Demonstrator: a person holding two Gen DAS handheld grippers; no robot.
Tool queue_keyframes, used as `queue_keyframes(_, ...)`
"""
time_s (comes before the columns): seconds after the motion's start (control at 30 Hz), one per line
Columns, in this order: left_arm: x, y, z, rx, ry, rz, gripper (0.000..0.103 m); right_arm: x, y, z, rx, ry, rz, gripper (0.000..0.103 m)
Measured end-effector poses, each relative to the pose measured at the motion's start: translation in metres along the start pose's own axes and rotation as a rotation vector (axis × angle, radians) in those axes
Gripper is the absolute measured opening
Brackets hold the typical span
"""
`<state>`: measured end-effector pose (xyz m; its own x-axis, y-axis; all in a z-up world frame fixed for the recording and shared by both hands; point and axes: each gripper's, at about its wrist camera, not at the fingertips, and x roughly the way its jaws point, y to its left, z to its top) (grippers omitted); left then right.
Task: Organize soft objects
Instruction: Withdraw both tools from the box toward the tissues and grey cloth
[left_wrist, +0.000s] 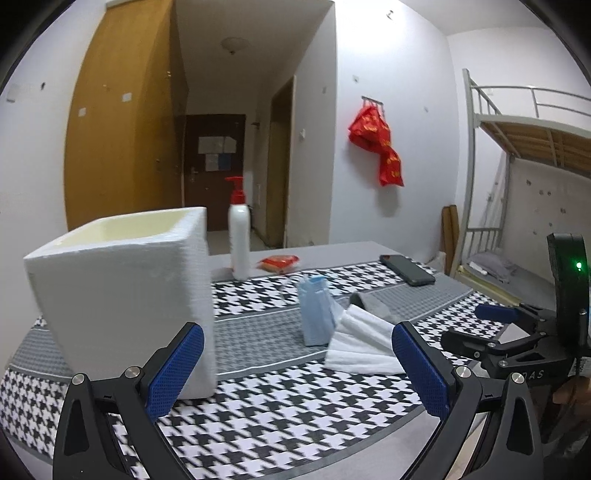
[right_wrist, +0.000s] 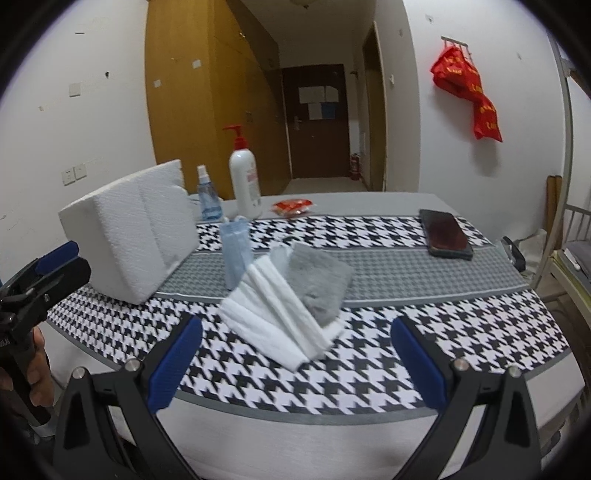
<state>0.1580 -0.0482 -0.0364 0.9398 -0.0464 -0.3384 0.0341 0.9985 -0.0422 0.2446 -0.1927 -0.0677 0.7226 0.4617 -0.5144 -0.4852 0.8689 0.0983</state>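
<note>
On the houndstooth tablecloth (right_wrist: 369, 369) lie a folded white towel (right_wrist: 275, 314) (left_wrist: 364, 341), a grey cloth (right_wrist: 317, 282) (left_wrist: 373, 304) partly on top of it, and a pale blue packet (right_wrist: 236, 251) (left_wrist: 316, 312) standing behind. A white foam box (left_wrist: 118, 295) (right_wrist: 133, 229) with an open top stands at the left. My left gripper (left_wrist: 295, 373) is open, its left finger close to the box's near corner. My right gripper (right_wrist: 295, 362) is open just in front of the towel, empty; it also shows as the right gripper (left_wrist: 476, 326) in the left wrist view.
At the table's back stand a white pump bottle (right_wrist: 245, 173), a small blue spray bottle (right_wrist: 207, 195) and a red snack packet (right_wrist: 291, 206). A black phone (right_wrist: 445, 232) lies at the right. A bunk bed frame (left_wrist: 517, 147) stands beyond the table's right edge.
</note>
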Motion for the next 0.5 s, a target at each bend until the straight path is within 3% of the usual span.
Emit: queue_keyframes(0.5, 0.050, -0.029, -0.002, 0.009, 0.135, -0.057, 0.102, 0.017, -0.030, -0.002, 0.004, 0.036, 0.031, 0.103)
